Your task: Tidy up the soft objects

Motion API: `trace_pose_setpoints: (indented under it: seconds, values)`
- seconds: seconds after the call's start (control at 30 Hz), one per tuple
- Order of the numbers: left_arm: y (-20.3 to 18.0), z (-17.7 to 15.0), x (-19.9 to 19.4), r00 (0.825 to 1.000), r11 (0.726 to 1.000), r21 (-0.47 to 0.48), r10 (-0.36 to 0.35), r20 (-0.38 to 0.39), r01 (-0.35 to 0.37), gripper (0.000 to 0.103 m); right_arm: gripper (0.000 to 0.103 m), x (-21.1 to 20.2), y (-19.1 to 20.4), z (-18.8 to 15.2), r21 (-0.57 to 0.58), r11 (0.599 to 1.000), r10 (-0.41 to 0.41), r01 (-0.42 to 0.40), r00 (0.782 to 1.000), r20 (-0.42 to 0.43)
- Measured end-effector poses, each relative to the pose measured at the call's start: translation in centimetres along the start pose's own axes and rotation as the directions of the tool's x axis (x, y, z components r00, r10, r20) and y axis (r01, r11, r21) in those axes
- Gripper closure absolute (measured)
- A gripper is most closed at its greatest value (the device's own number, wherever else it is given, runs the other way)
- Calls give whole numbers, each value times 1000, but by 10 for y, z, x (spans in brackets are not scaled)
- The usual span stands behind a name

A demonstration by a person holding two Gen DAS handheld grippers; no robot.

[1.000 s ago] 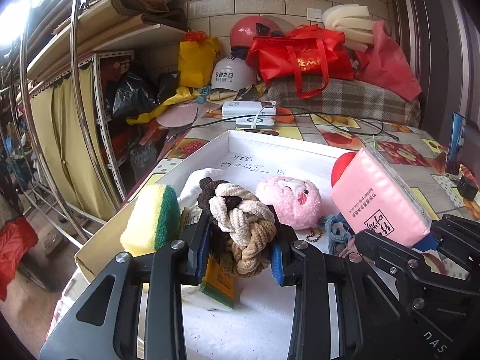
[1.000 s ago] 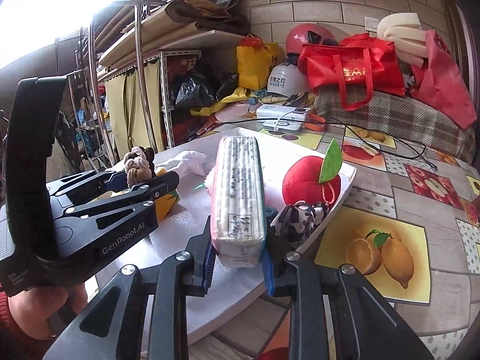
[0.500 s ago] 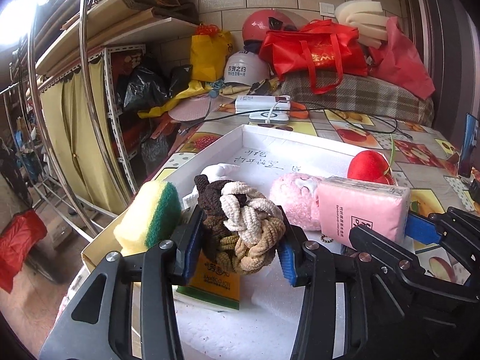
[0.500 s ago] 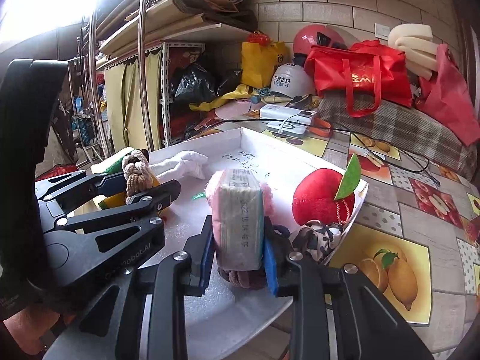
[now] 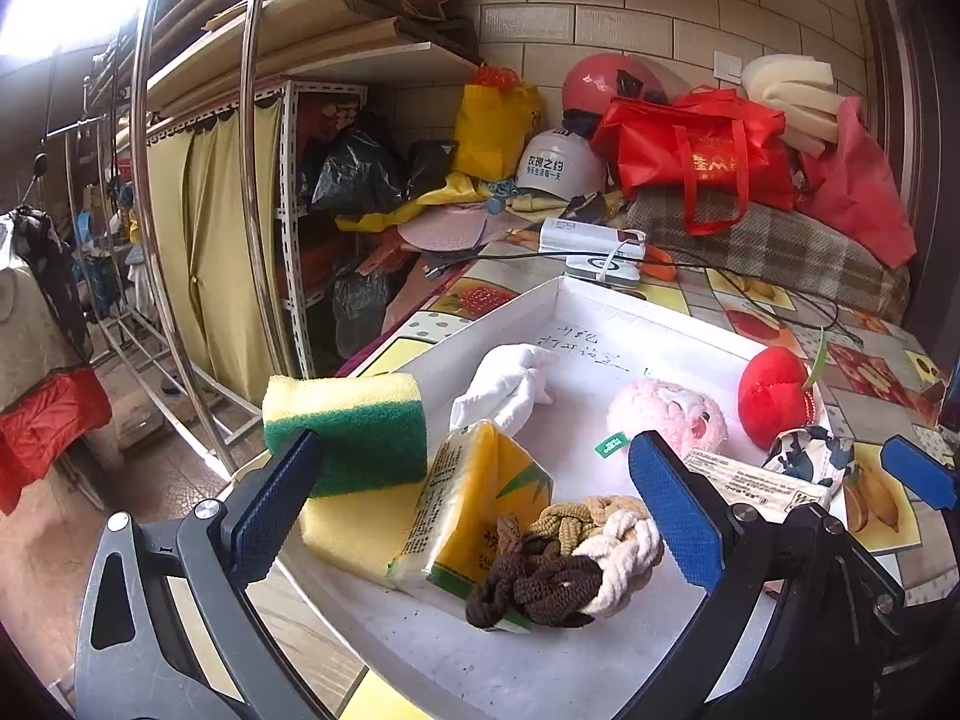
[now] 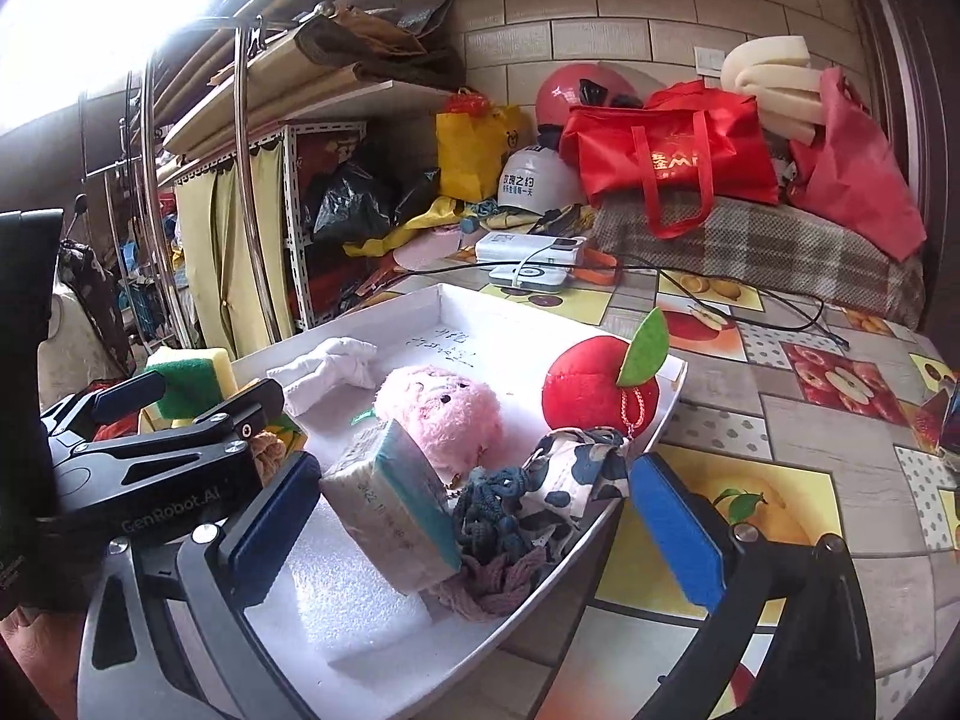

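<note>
left tool [image 5: 480,498] jaws wide apart, empty | braided rope knot [image 5: 570,564] lies in white tray [image 5: 600,312] against yellow tissue pack [image 5: 474,498] | right tool [image 6: 474,528] spread, empty (tissue pack [image 6: 390,504] rests tilted beside pink plush [image 6: 444,414]) | tray on desk [image 6: 780,420]

Daylight enters from upper left in both views and blows out that corner to white glare. Elsewhere exposure is even, with soft, faint shadows. Strong fisheye: shelf [image 5: 360,42] and rack poles [image 6: 246,180] bow, corners vignette to black. Focus is sharp with no motion blur.
</note>
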State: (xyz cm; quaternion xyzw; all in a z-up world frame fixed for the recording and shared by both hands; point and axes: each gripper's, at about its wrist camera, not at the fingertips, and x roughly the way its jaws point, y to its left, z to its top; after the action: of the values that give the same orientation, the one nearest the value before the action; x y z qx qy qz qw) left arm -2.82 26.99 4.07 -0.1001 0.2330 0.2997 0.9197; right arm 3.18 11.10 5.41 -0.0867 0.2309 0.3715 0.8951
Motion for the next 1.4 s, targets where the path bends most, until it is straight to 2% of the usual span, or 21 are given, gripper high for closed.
trace_pose_setpoints:
  seconds: [0.1, 0.27, 0.33, 0.5, 0.63, 0.87, 1.1, 1.23, 1.4]
  values:
    - [-3, -1, -6, 999, 1000, 13, 14, 37, -14, 0, 0, -10, 4, -2, -30, 999, -10, 11, 999, 44]
    - [-9, -6, -17, 997, 999, 38, 35, 69, -38, 0, 0, -30, 10, -7, -60, 995, -71, 78, 991, 114]
    - [-11, -8, -22, 997, 998, 43, 38, 71, -41, 0, 0, -33, 7, -9, -54, 994, -85, 91, 991, 106]
    - [-20, -19, -36, 999, 999, 39, 6, 35, -8, 0, 0, -44, -11, -19, -5, 994, -105, 105, 993, 54]
    - [-37, -29, -51, 1000, 998, 65, -9, 24, 7, 0, 0, -69, -36, -29, 61, 994, -98, 93, 991, 90]
    - [-68, -48, -79, 999, 997, 71, -39, -30, 41, 0, 0, -107, -62, -46, 60, 989, -142, 137, 985, 93]
    - [-94, -62, -109, 996, 989, 117, 88, 7, -88, 0, 0, -129, -91, -61, 94, 971, -223, 220, 975, 22]
    - [-101, -63, -109, 1000, 993, 122, 10, -29, -7, 0, 0, -133, -106, -68, 122, 950, -283, 287, 958, -51]
    - [-105, -66, -109, 999, 993, 119, 2, -47, 4, 0, 0, -145, -123, -77, 172, 938, -293, 301, 953, -72]
